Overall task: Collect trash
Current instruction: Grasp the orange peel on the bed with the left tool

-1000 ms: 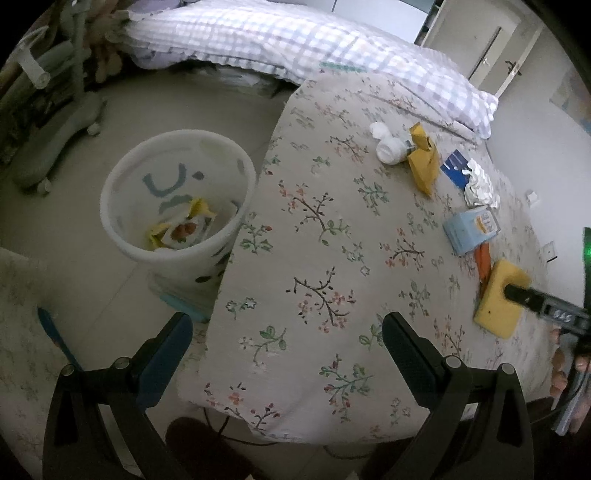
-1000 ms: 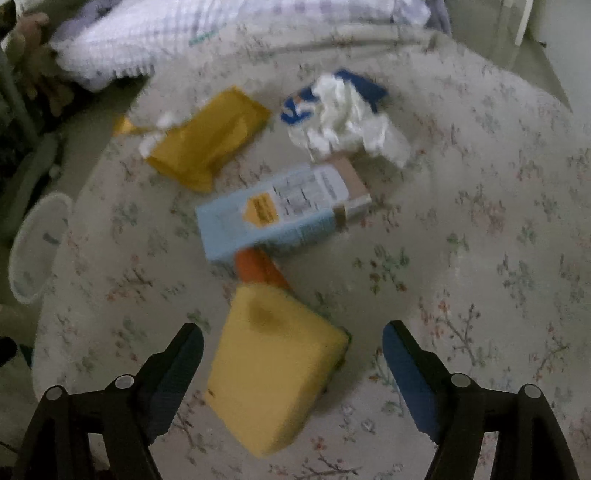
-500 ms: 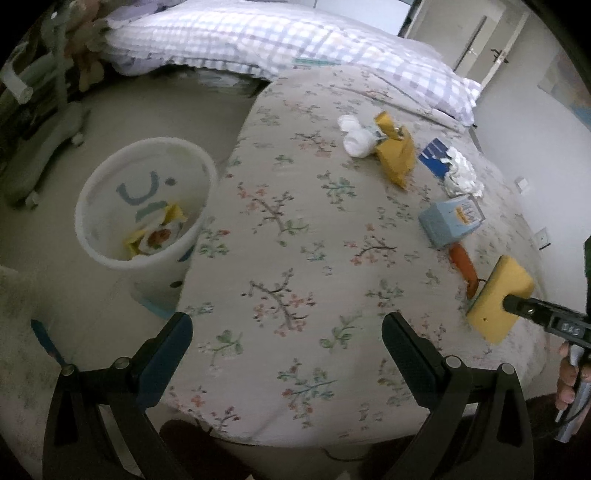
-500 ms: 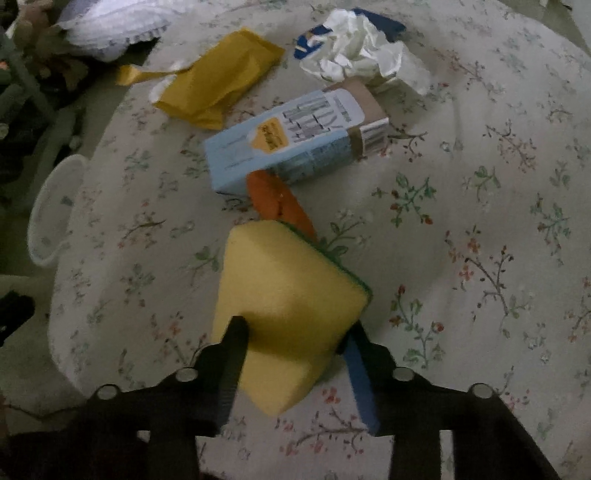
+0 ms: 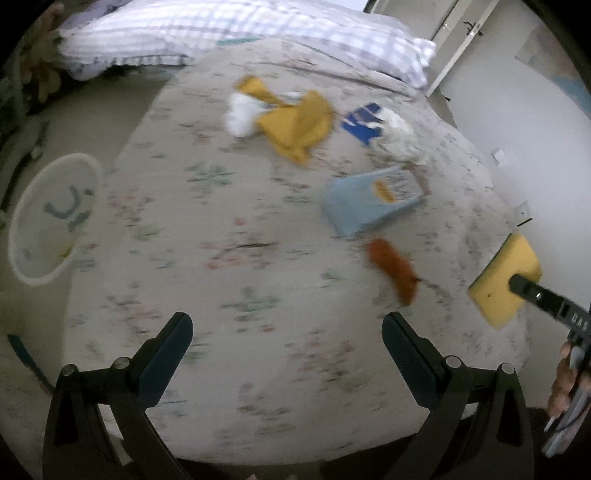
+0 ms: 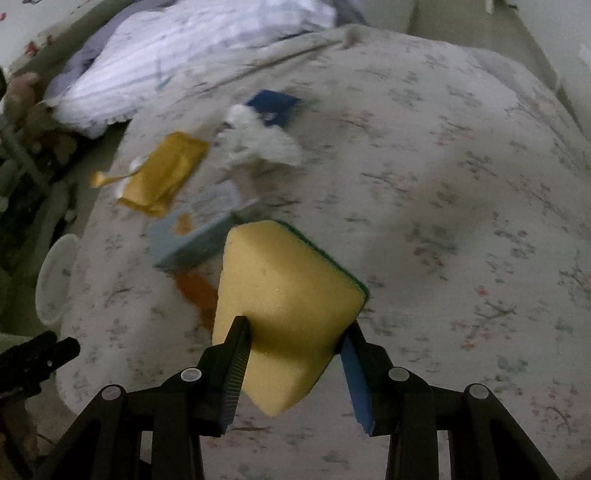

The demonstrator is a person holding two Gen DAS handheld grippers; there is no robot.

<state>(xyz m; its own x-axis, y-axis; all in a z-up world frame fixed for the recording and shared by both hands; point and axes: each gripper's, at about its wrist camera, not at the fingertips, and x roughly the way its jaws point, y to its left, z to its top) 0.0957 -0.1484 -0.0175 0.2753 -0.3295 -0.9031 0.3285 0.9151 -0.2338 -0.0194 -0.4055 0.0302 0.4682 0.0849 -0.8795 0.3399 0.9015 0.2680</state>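
My right gripper [image 6: 295, 332] is shut on a yellow sponge [image 6: 284, 295] with a green scouring side and holds it lifted above the floral bedspread [image 6: 443, 206]; the sponge [image 5: 504, 278] also shows at the right edge of the left wrist view. My left gripper [image 5: 288, 332] hangs open over the near end of the bed with nothing between its fingers. On the bed lie an orange wrapper [image 5: 393, 269], a light blue carton [image 5: 373, 199], a mustard-yellow bag [image 5: 295, 125], crumpled white tissue [image 5: 395, 133] and a blue packet [image 5: 362, 120].
A white waste bin [image 5: 48, 218] stands on the floor left of the bed, its rim [image 6: 55, 280] seen at the left in the right wrist view. A checked pillow [image 5: 221, 29] lies at the head of the bed. A door [image 5: 461, 40] is at the back right.
My right gripper closed on the yellow sponge and lifted it off the bed. My left gripper swung from over the bin towards the trash on the bed.
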